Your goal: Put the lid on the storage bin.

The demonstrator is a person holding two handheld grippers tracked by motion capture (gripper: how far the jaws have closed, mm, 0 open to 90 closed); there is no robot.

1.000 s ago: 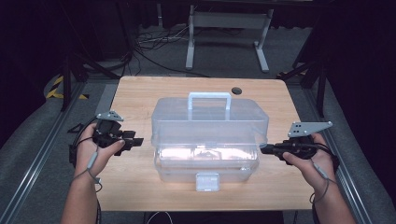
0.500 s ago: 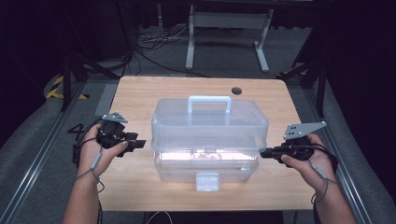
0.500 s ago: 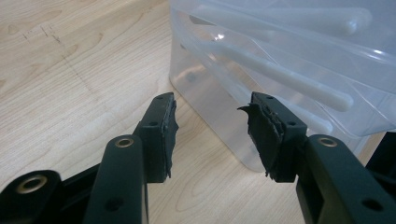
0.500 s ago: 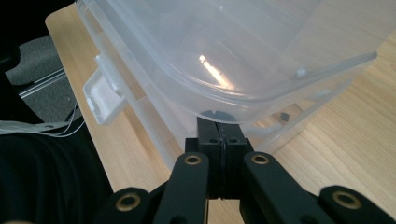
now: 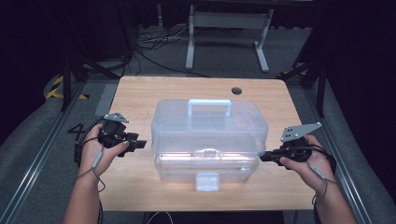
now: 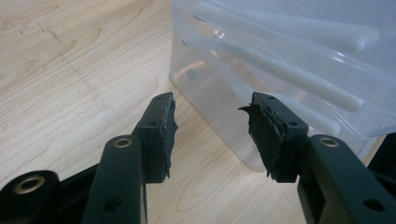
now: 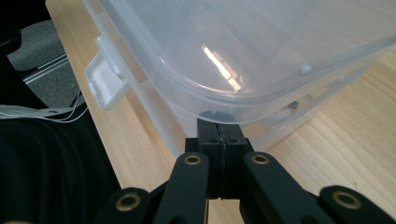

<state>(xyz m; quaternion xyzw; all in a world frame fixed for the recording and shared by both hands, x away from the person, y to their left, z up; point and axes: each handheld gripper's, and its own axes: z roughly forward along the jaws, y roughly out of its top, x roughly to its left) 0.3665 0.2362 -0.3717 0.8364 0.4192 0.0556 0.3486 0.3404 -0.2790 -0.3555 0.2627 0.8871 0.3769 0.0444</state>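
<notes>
Clear plastic box (image 5: 208,140) sits mid-table (image 5: 140,93), its latch near the front edge, bare wood at both ends; left hand-held gripper (image 5: 138,143) hovers level beside its left end, jaws spread, empty; right hand-held gripper (image 5: 262,157), jaws pressed together, touches its right end.

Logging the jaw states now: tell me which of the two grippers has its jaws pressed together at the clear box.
The right gripper: its jaws are shut tight, tips against the clear plastic box. The left gripper stands open beside the box, nothing between its pads.
</notes>
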